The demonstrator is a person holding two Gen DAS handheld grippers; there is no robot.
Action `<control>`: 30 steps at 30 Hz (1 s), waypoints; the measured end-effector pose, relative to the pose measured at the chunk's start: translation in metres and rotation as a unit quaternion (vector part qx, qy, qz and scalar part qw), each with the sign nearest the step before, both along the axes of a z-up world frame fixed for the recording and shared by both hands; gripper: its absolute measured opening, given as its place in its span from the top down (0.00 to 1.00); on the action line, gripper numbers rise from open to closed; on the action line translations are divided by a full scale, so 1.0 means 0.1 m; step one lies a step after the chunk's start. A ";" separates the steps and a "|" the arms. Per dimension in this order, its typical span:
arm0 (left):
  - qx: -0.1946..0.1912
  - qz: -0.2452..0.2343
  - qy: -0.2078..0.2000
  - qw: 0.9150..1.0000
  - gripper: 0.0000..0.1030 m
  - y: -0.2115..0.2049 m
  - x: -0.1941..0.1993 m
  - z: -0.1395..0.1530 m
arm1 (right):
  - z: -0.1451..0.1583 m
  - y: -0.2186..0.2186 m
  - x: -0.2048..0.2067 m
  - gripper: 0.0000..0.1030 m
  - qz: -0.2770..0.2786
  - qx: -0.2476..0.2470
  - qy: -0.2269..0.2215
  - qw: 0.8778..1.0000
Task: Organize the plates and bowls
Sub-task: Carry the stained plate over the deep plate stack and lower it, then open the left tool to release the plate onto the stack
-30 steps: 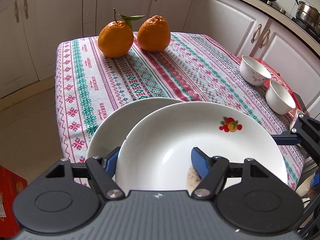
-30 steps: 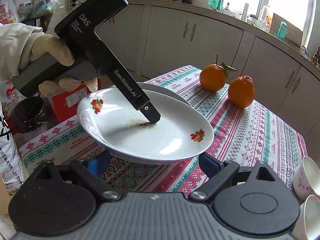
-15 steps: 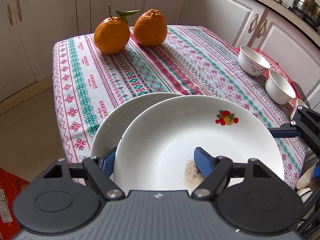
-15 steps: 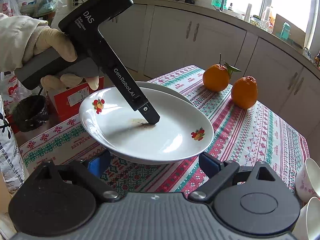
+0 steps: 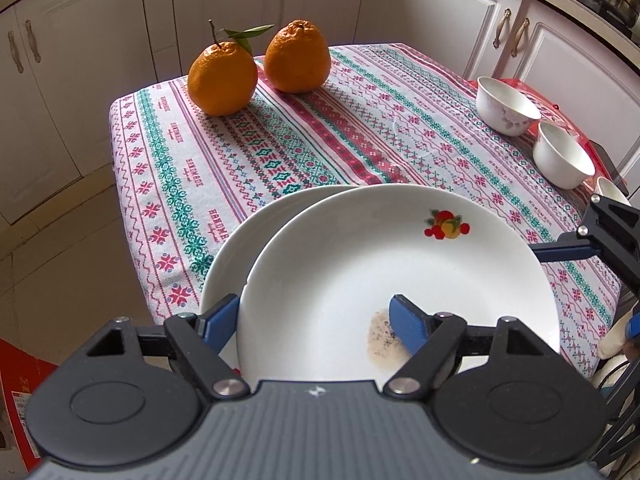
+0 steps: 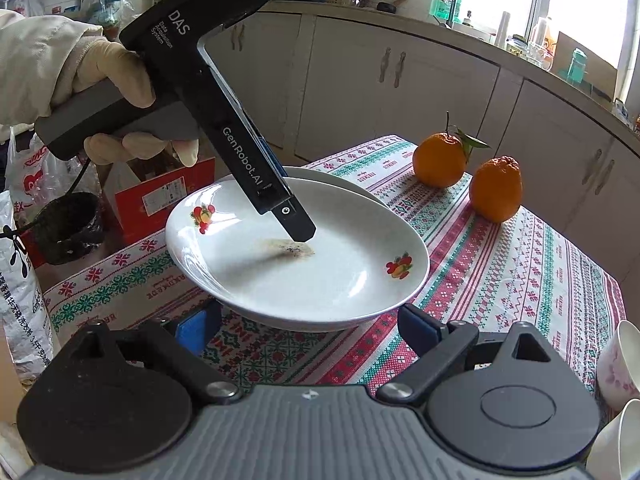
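Note:
My left gripper (image 5: 316, 320) is shut on the near rim of a white plate (image 5: 380, 280) with fruit prints and a brown smear. It holds the plate tilted above the table, partly over a second white plate (image 5: 240, 248) that lies on the cloth. In the right wrist view the held plate (image 6: 320, 280) hangs raised with the left gripper's finger (image 6: 294, 220) inside it. My right gripper (image 6: 308, 328) is open and empty, just below the plate's near edge. Two white bowls (image 5: 506, 106) (image 5: 562, 156) stand at the table's right edge.
Two oranges (image 5: 222, 78) (image 5: 298, 62) sit at the far end of the patterned tablecloth (image 5: 320, 132). White cabinets ring the table. A red box (image 6: 160, 200) and bags stand on the floor at the left. Bowls (image 6: 616, 360) show at the right wrist view's right edge.
The left gripper has lifted the fruit-print plate a little higher and drawn it back. The right gripper has stayed open below it.

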State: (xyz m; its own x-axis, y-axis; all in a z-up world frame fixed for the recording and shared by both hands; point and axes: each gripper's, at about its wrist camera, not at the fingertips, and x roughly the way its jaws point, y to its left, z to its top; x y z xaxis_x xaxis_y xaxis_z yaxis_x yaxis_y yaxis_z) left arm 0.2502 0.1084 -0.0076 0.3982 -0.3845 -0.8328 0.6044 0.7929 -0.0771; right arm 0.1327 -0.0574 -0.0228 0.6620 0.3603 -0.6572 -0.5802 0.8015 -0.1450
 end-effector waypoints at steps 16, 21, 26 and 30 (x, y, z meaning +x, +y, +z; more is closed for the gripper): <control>0.002 0.008 -0.020 1.000 0.21 0.05 0.05 0.07 | -0.06 0.04 0.09 0.06 0.001 -0.008 0.011 1.000; 0.001 0.011 -0.026 1.000 0.18 0.08 0.05 0.08 | -0.05 0.06 0.08 0.06 0.007 -0.009 0.007 1.000; 0.000 0.016 -0.032 0.999 0.17 0.11 0.06 0.08 | -0.04 0.05 0.08 0.06 0.004 -0.006 0.007 1.000; 0.000 0.020 -0.034 0.999 0.17 0.10 0.05 0.08 | -0.01 0.00 0.07 0.05 -0.004 0.001 0.007 1.000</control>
